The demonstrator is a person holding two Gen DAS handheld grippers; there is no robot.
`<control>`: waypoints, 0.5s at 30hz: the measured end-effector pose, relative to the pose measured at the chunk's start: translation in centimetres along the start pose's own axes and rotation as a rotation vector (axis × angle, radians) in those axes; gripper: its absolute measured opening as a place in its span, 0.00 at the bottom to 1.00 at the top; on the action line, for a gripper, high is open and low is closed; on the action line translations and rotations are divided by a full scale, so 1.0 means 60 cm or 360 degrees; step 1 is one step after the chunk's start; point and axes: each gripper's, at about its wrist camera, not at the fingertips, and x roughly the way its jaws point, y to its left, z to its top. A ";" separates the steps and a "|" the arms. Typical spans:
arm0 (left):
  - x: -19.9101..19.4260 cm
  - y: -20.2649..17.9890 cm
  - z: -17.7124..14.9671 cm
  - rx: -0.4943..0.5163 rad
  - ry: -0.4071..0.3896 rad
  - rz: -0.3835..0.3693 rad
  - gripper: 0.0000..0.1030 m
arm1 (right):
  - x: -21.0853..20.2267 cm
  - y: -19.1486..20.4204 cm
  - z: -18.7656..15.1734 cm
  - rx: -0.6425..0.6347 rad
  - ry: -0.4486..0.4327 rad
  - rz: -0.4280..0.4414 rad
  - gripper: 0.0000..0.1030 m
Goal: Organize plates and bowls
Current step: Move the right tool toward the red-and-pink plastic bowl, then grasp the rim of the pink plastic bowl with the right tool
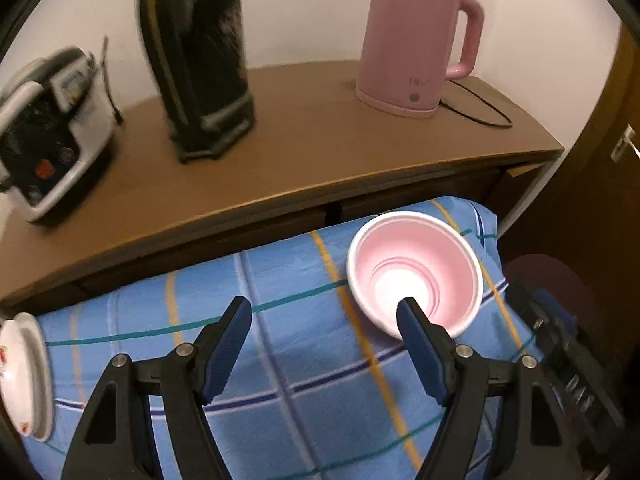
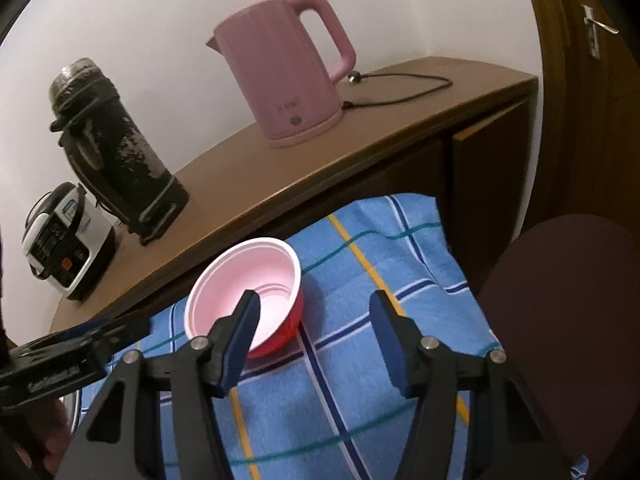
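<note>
Both tongs, left (image 1: pixel 324 308) and right (image 2: pixel 314 300), gape empty above the blue checked cloth (image 1: pixel 280 360). Bowl (image 2: pixel 244 292) sits near its far edge; kettle (image 2: pixel 284 68) lettering unreadable on the brown surface (image 1: pixel 280 136).

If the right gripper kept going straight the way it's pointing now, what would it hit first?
Most likely the blue plaid cloth: nothing stands between the open fingers of the right gripper. The bowl lies just left of that line, so its left finger might clip it; depth is unclear.
</note>
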 end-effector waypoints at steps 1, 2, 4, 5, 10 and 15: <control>0.010 -0.004 0.005 -0.0007 0.0008 -0.0001 0.75 | 0.011 0.003 0.003 -0.0010 0.0007 -0.0005 0.56; 0.019 -0.008 0.010 -0.0009 0.0007 0.0011 0.75 | 0.017 0.003 0.006 -0.0012 0.0014 -0.0007 0.56; 0.036 -0.014 0.016 -0.0002 0.0001 0.0044 0.75 | 0.032 0.001 0.010 0.0000 0.0040 -0.0005 0.52; 0.044 -0.016 0.019 -0.0002 0.0004 0.0059 0.74 | 0.038 0.000 0.012 0.0014 0.0053 0.0010 0.49; 0.074 -0.013 0.028 -0.0031 0.0046 0.0106 0.67 | 0.047 0.003 0.015 0.0011 0.0040 0.0016 0.48; 0.107 -0.012 0.032 0.0002 0.0107 0.0170 0.47 | 0.065 0.007 0.017 0.0016 0.0064 0.0007 0.48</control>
